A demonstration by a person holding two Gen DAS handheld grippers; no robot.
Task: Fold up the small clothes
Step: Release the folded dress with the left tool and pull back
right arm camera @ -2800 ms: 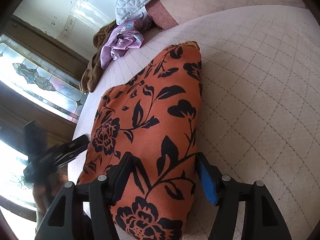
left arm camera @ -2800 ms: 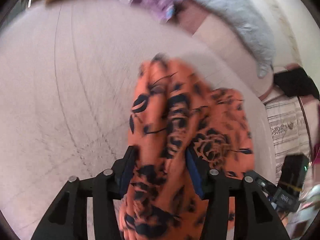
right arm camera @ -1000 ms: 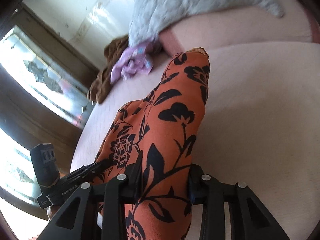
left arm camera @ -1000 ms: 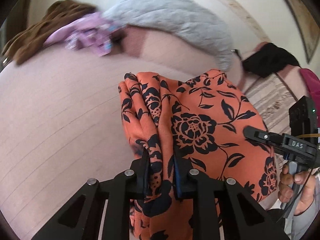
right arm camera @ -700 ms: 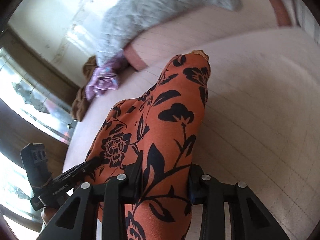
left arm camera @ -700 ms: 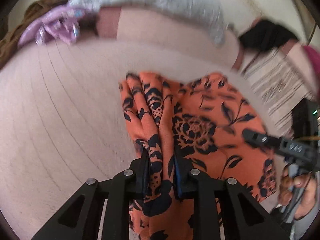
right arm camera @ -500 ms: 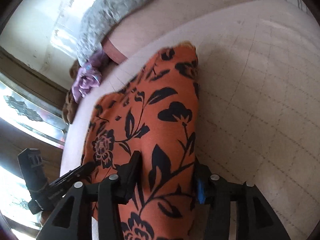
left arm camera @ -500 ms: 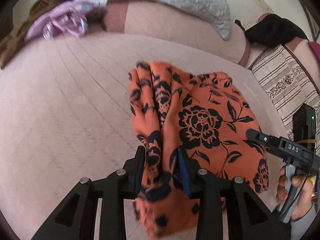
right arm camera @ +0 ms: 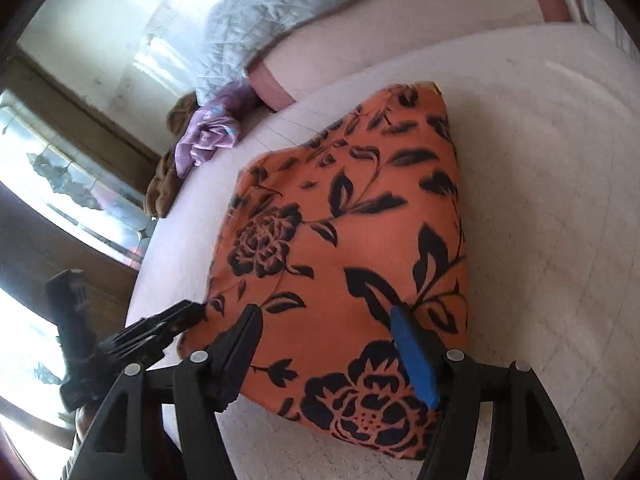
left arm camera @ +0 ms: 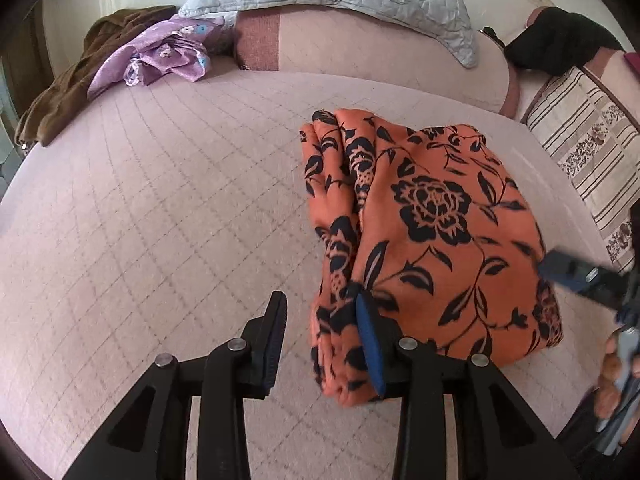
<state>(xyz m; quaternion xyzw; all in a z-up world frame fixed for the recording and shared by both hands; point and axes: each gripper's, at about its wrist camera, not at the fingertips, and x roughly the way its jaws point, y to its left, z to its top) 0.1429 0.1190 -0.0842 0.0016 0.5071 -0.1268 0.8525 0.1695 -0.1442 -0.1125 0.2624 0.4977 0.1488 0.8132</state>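
Orange floral garment [left arm camera: 432, 232] now free of both hand-held grippers

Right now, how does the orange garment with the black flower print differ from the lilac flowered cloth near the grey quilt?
The orange garment with the black flower print lies folded in a flat, tidy packet; the lilac flowered cloth sits crumpled in a heap. The orange one is in the middle of the pink quilted bed cover, between both grippers; the lilac one is at the far edge, on a brown garment. Both carry floral prints.

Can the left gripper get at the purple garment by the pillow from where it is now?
Probably yes: the left gripper has just been opening off the orange cloth, and only bare quilted bed lies between it and the purple garment.
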